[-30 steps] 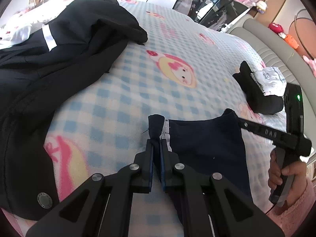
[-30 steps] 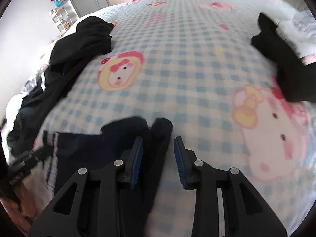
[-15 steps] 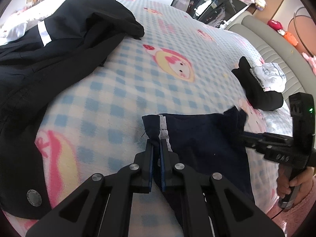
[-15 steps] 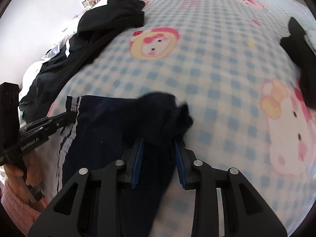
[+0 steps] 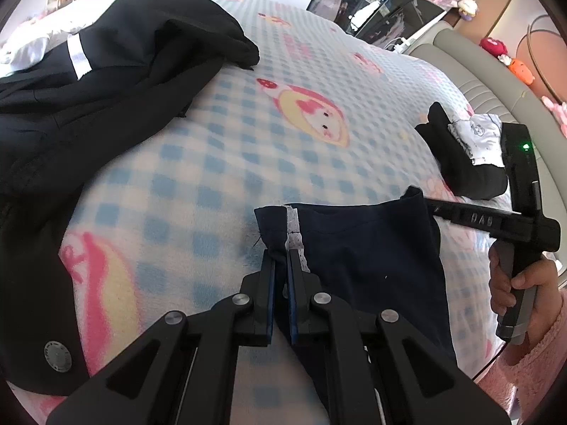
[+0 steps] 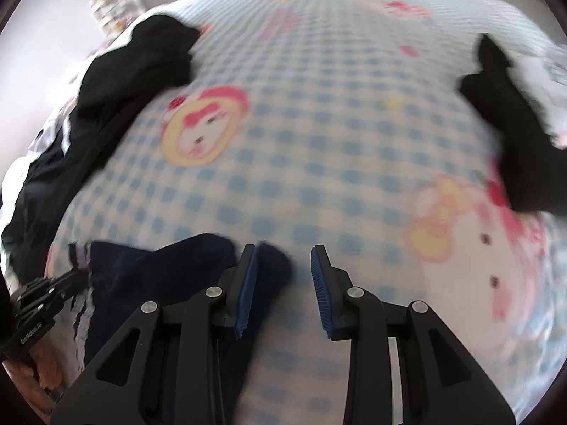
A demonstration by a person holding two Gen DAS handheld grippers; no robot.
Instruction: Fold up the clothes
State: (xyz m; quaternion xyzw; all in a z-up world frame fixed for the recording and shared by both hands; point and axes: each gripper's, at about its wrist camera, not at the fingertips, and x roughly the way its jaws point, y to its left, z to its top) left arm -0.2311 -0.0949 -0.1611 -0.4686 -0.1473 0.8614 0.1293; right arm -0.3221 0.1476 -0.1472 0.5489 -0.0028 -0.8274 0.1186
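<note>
The bed (image 5: 219, 163), covered by a blue-and-white checked blanket with cartoon prints, was seen in both wrist views. A large black garment (image 5: 88, 99) with a white reflective strip was heaped on the left part of the bed; in the right wrist view it (image 6: 117, 106) lay along the left edge. A small pile of black and white clothes (image 5: 464, 152) was placed toward the right side, near the padded headboard (image 5: 471, 67).

The navy garment (image 5: 365, 258), with a white stripe along one edge, was spread flat on the near part of the bed. The left gripper (image 5: 280, 265) was seen with its jaws pressed together, pinching the striped corner of the navy garment. The right gripper (image 6: 283, 258) was seen with its jaws partly spread: a fold of the navy garment (image 6: 156, 272) lay against the left jaw's blue pad, while the other pad was clear of the cloth, with bare blanket between. In the left wrist view the tips of the right gripper (image 5: 425, 205) were hidden behind the far right corner of the navy garment, so the grip could not be judged there. The right gripper's handle was held by a hand (image 5: 510, 287) in a pink fleecy sleeve (image 5: 528, 364).
</note>
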